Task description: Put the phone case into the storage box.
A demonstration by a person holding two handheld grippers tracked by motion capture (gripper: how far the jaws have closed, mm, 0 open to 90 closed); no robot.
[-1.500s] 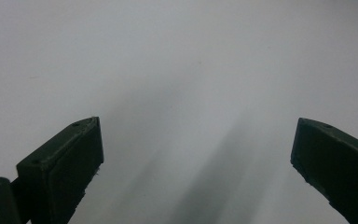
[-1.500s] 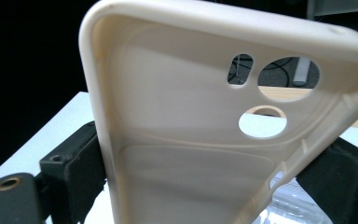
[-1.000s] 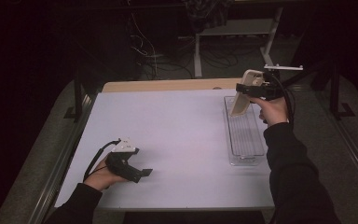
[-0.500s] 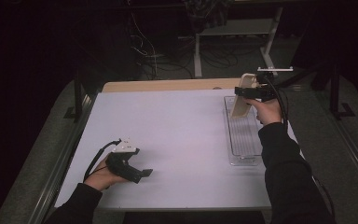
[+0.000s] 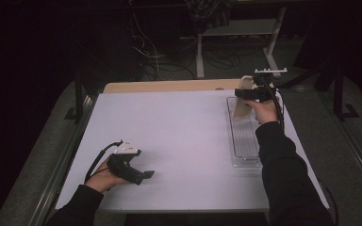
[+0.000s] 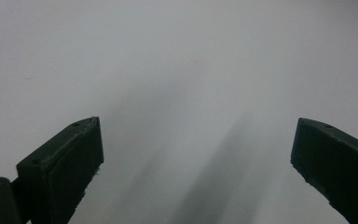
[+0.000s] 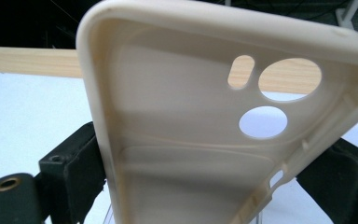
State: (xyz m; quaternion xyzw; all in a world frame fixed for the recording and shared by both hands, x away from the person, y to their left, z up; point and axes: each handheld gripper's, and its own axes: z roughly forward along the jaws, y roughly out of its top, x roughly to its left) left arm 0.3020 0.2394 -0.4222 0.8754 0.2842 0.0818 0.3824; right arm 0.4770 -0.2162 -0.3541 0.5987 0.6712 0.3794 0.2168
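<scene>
A cream phone case (image 7: 182, 130) with camera cut-outs stands between the jaws of my right gripper (image 7: 205, 172), which is shut on its two long edges. In the high view that right gripper (image 5: 247, 94) holds the phone case (image 5: 241, 106) upright over the far end of a clear plastic tray (image 5: 245, 141) at the table's right. My left gripper (image 5: 143, 175) rests low at the front left of the white table (image 5: 179, 136), held by a hand. Its jaws stand wide apart over bare white surface, with nothing between the left gripper (image 6: 196, 163) fingertips.
A strip of pale wood (image 5: 169, 86) runs along the table's far edge. Beyond it lie a dark floor, cables (image 5: 146, 56) and a white metal stand (image 5: 245, 37). A grey rail (image 5: 61, 165) borders the table's left side.
My right gripper has carried the phone case slightly down and toward the far end of the tray. The left gripper has stayed where it was.
</scene>
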